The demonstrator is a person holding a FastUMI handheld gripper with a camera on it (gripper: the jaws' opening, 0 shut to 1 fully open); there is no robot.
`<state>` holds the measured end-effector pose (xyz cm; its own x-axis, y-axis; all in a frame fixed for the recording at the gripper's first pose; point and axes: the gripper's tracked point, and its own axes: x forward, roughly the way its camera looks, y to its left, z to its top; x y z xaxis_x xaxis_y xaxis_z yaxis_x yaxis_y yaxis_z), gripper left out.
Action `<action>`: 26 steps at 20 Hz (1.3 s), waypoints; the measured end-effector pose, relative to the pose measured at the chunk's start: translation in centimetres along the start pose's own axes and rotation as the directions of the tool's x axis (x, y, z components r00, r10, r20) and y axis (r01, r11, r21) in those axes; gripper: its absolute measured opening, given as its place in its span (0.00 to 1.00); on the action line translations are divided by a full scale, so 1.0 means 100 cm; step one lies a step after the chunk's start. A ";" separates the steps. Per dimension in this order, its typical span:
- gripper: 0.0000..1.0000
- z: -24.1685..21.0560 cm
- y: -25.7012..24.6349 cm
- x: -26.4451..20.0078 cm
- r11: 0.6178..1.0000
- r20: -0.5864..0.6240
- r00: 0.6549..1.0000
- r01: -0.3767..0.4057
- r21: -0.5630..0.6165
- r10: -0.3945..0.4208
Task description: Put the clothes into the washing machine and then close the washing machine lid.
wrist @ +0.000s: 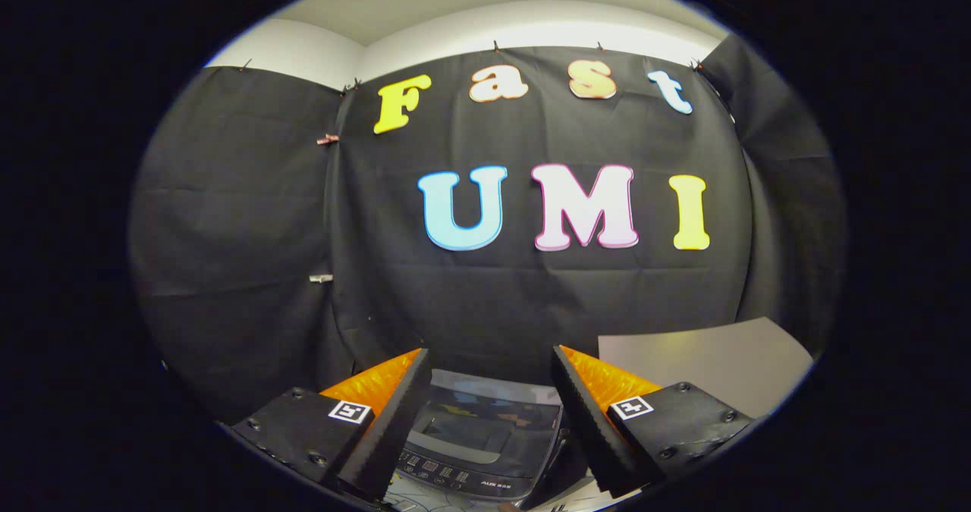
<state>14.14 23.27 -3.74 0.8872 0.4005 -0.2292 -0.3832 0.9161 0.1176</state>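
Gripper view, looking forward along the two fingers. The gripper [491, 368] is standing released: its fingers are spread wide apart, with nothing lying between them and neither finger pressing on anything. Seen through the gap between the fingers, and lying below and just ahead of them, is the washing machine [478, 444], a small top-loading unit. Its lid [485, 421], a dark glossy panel, is lying down flat over the tub and is mirroring faint coloured shapes from above. Whether any clothes are sitting inside the tub cannot be told, since the lid is covering the opening and its surface is showing reflections rather than the interior. The control panel [455, 474], a strip of small buttons, is running along the edge of the machine nearest the fingers. Beyond the right finger, a flat grey board [705, 364] is lying beside the machine. The black cloth wall [243, 216] of the booth is hanging behind the machine and well beyond the fingertips.
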 end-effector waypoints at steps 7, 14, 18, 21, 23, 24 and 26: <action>0.98 0.042 -0.020 -0.072 0.999 0.146 0.989 0.029 -0.030 -0.025; 0.98 0.052 -0.053 -0.150 0.996 0.232 0.969 0.094 -0.014 -0.088; 0.98 0.047 -0.067 -0.187 0.990 0.244 0.962 0.137 -0.026 -0.127; 0.98 0.041 -0.076 -0.210 0.986 0.256 0.955 0.166 -0.032 -0.153; 0.98 0.035 -0.080 -0.222 0.983 0.257 0.952 0.180 -0.040 -0.164; 0.98 0.033 -0.082 -0.228 0.981 0.257 0.951 0.187 -0.047 -0.169; 0.98 0.032 -0.085 -0.240 0.978 0.268 0.947 0.199 -0.056 -0.177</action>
<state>-3.09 5.85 3.81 0.9769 0.2127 0.0210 -0.2131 0.9769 0.0158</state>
